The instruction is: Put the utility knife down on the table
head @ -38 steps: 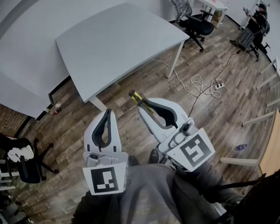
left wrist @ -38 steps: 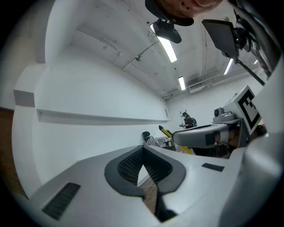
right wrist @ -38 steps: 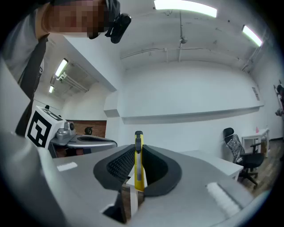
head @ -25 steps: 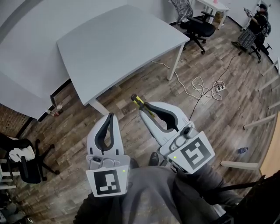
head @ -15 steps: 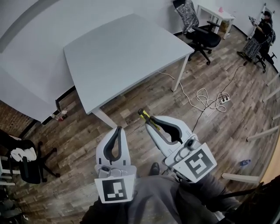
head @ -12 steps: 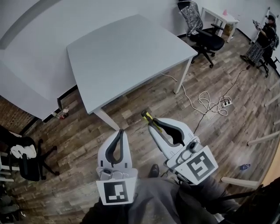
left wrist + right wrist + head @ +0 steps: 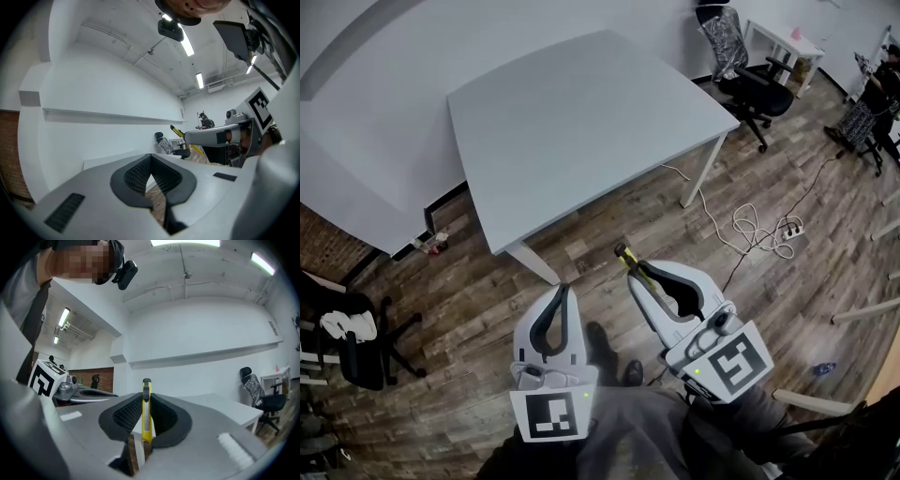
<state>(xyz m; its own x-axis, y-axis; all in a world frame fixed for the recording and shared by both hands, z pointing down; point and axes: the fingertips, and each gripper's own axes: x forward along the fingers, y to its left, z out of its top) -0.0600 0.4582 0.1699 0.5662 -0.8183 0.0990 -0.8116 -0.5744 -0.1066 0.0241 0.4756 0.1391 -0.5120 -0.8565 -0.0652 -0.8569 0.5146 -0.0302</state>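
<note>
A yellow utility knife (image 7: 146,409) with a black slider stands clamped between the black pads of my right gripper (image 7: 146,401), its tip poking out past the jaws (image 7: 626,256). In the head view my right gripper (image 7: 643,272) hangs over the wooden floor, short of the near edge of the white table (image 7: 581,112). My left gripper (image 7: 563,294) hovers beside it to the left, shut with nothing between its pads (image 7: 150,174). The knife (image 7: 180,132) also shows in the left gripper view, sticking out of the right gripper.
The table's legs (image 7: 701,172) stand on wood-plank floor. A white cable and power strip (image 7: 769,225) lie on the floor to the right. Black office chairs stand at far right (image 7: 750,75) and at left (image 7: 352,347). A person (image 7: 874,103) is at the far right edge.
The view has shifted forward toward the table; both grippers sit lower in the frame and closer to the table's near edge. The knife stays clamped in the right gripper.
</note>
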